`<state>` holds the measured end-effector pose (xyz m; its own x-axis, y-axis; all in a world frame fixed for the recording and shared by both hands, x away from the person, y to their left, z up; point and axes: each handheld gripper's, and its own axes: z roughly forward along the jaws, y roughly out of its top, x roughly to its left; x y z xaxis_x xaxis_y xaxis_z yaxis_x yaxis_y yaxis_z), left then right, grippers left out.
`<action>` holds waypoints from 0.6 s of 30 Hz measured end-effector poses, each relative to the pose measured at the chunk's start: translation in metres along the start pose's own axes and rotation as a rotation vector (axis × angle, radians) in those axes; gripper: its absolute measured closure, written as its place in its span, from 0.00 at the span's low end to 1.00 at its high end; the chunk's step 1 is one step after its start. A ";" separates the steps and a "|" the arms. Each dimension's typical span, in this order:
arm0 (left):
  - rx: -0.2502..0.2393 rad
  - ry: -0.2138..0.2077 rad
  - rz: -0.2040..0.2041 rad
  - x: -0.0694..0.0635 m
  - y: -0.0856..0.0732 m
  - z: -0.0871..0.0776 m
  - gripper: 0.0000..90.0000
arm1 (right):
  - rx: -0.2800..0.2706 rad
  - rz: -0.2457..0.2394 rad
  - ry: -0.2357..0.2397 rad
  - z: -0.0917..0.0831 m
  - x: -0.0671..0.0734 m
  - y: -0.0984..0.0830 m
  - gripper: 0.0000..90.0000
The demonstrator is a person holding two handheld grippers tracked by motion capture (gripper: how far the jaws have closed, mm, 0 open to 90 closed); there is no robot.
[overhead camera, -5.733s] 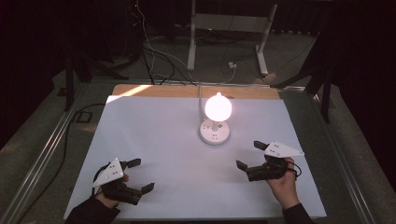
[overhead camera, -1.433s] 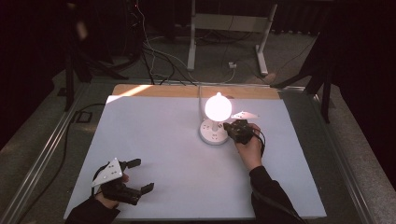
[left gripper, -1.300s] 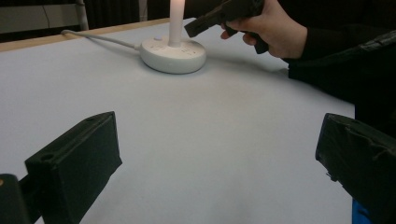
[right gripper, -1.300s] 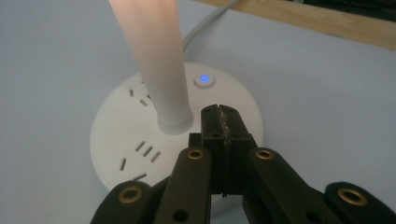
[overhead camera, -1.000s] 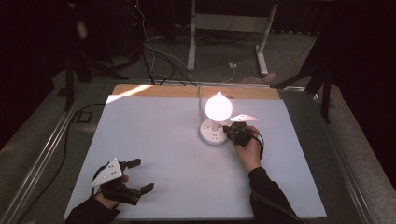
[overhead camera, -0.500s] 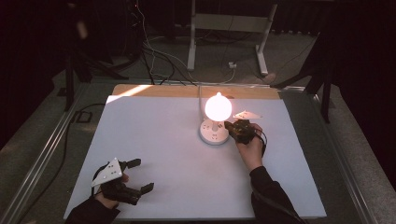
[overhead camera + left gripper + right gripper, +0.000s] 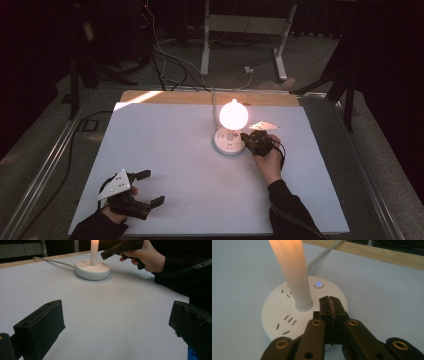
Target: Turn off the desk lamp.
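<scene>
Right gripper point(image 7: 329, 300), its 2 jaws pressed together on nothing, hovers over the round white lamp base point(image 7: 287, 322) at mid-table beside the lit stem point(image 7: 294, 277); its tip should press the blue-lit button point(image 7: 318, 284) squarely from above.

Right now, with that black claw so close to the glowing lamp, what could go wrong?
1. The shut right gripper hovers over the round socket base, just short of the lit blue button. A small slip could land it on a socket slot instead.
2. Its tips sit close beside the glowing bulb and its neck. A sideways nudge might tip the lamp or pull its cord.
</scene>
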<state>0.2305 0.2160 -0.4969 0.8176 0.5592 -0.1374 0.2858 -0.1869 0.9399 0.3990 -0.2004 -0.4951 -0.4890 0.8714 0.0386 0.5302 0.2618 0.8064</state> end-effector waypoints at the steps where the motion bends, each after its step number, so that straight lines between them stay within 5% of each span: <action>1: 0.002 0.001 0.001 0.000 0.000 0.000 0.01 | 0.004 0.002 0.002 0.001 0.000 -0.001 1.00; 18: -0.004 0.001 -0.001 0.000 0.000 -0.001 0.01 | 0.024 -0.012 -0.002 0.008 0.000 -0.007 1.00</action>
<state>0.2302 0.2164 -0.4964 0.8170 0.5599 -0.1380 0.2847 -0.1835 0.9409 0.4011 -0.1983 -0.5054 -0.4942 0.8689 0.0274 0.5406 0.2825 0.7924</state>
